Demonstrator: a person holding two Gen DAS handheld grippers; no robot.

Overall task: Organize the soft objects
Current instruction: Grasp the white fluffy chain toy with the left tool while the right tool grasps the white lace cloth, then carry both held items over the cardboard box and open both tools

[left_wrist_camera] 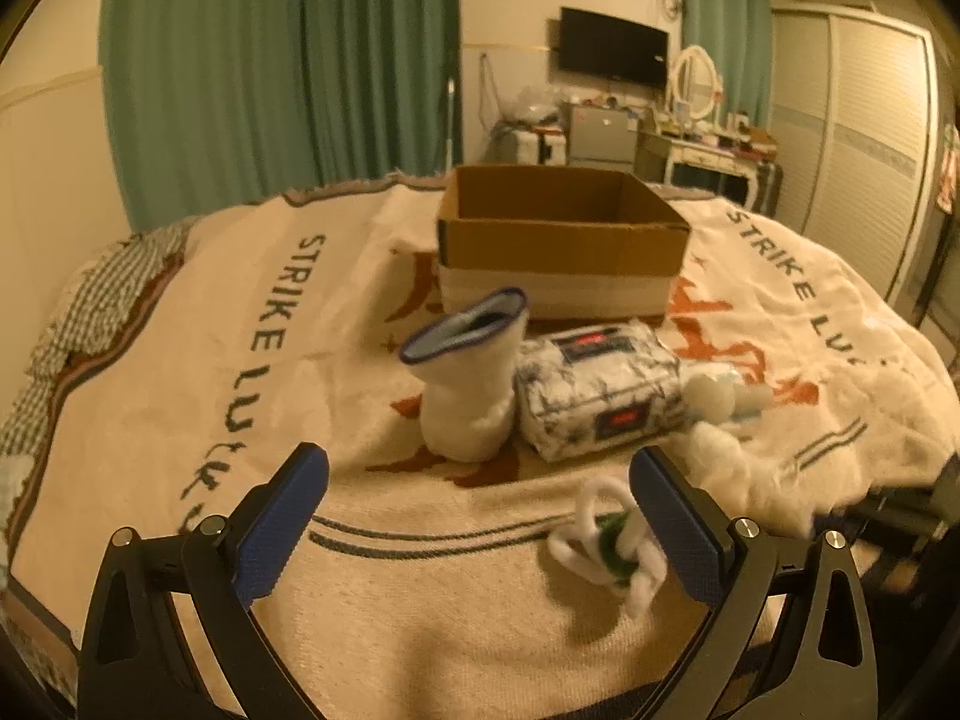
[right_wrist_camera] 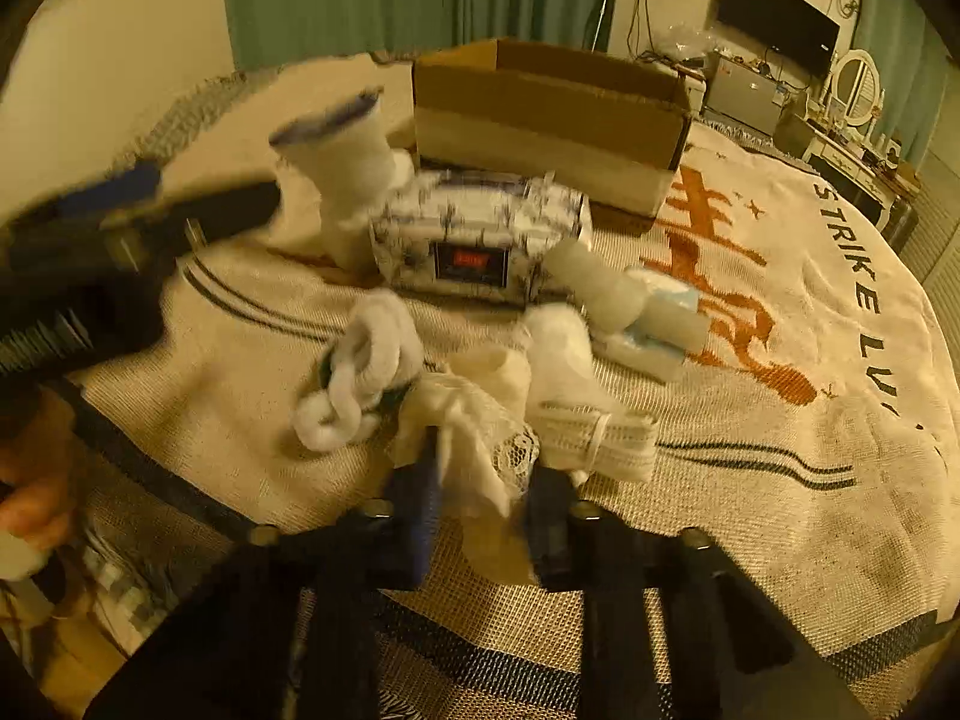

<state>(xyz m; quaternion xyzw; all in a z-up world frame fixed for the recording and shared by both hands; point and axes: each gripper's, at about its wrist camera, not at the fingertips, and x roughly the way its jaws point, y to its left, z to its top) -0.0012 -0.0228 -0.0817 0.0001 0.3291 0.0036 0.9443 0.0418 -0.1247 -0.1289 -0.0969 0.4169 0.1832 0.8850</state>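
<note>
An open cardboard box stands on the bed blanket. In front of it are a white sock with a blue cuff, a marbled tissue pack and rolled white and light-blue items. A white fuzzy loop with green lies just ahead of my open, empty left gripper, which also shows blurred in the right wrist view. My right gripper is closed on a white lace cloth.
The cream blanket with "STRIKE LUCK" lettering covers the bed. Green curtains, a TV, a dresser with a mirror and a wardrobe stand beyond the bed.
</note>
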